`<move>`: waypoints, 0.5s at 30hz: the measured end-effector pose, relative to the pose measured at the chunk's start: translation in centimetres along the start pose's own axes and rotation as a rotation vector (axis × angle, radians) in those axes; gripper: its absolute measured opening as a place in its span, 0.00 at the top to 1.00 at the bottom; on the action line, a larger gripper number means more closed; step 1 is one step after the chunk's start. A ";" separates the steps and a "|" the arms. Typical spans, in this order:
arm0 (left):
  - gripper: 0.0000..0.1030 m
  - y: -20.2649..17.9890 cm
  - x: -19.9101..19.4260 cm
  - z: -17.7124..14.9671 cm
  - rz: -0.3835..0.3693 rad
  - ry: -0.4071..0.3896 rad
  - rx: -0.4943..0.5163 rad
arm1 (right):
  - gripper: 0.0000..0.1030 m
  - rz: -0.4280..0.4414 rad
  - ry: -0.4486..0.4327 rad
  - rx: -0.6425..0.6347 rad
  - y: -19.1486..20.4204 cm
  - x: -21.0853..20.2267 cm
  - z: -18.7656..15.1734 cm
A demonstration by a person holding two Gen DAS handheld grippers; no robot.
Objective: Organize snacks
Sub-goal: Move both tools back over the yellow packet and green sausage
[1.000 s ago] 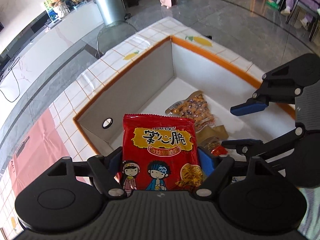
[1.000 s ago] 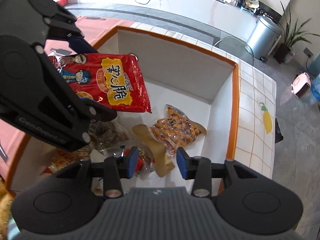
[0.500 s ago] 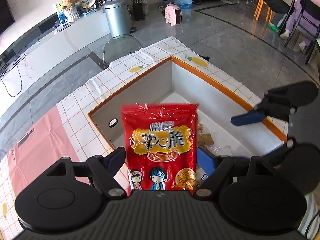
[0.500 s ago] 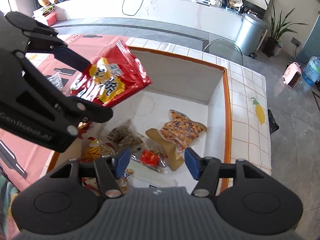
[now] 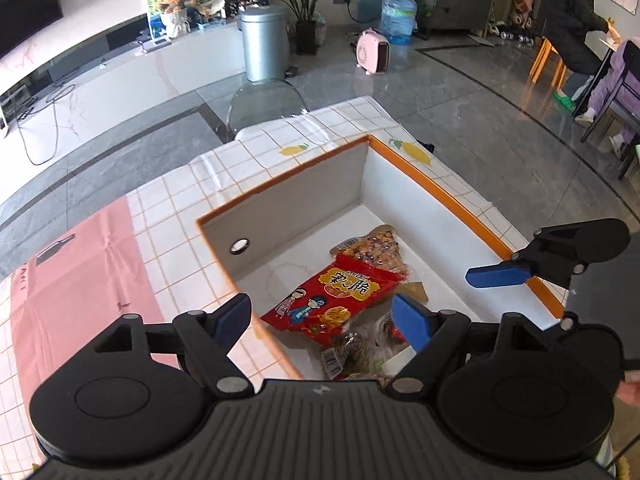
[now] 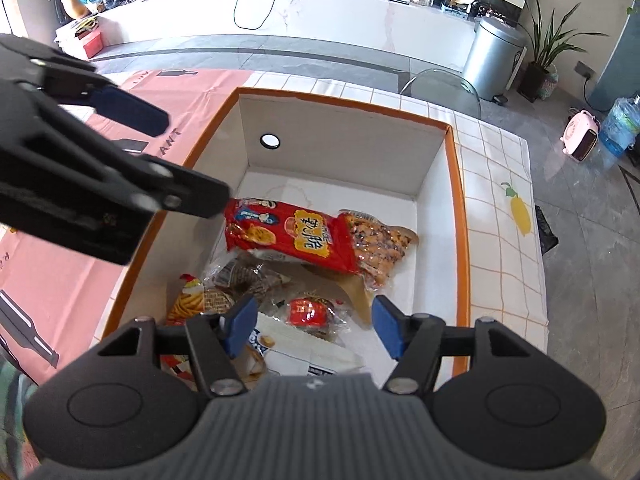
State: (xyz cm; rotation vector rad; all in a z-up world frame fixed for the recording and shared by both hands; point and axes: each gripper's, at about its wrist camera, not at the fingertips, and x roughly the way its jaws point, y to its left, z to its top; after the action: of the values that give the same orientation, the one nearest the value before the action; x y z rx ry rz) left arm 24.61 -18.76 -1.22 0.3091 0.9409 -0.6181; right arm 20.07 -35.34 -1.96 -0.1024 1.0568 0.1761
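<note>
The red noodle-snack packet [image 5: 332, 300] [image 6: 288, 236] lies loose in the white box with the orange rim [image 5: 440, 188] [image 6: 460, 200]. It rests partly on a clear bag of peanuts [image 5: 376, 246] [image 6: 380, 244]. My left gripper [image 5: 324, 320] hangs open above the box's near left corner, with nothing between its pads. My right gripper [image 6: 314, 328] is over the near end of the box. Its jaws are opening and nothing is between them. Below it lie a fries bag [image 6: 196, 300], a small red packet [image 6: 310, 310] and a white packet [image 6: 304, 348].
The box stands on a white tiled tablecloth [image 5: 256, 172] beside a pink cloth [image 5: 80, 280]. A clear chair [image 5: 264, 100] and a metal bin [image 5: 264, 48] stand past the table's far end. A person [image 5: 576, 32] sits far right.
My left gripper has opened and let go of the red packet, which has dropped flat into the box. Both grippers have risen a little, and the right jaws have widened.
</note>
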 end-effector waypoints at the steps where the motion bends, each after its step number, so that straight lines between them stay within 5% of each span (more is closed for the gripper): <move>1: 0.10 0.2 -0.4 -0.2 0.006 -0.002 -0.006 | 0.40 0.002 -0.004 0.005 -0.1 0.0 0.1; 15: 0.26 5.3 -6.7 -5.7 0.066 -0.074 -0.153 | 0.40 0.043 -0.118 0.017 4.9 -3.2 0.6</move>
State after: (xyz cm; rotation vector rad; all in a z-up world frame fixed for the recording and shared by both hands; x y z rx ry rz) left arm 21.22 -9.36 1.03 0.1786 0.8976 -0.4913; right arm 18.14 -30.68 1.11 -0.0531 0.9428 0.2098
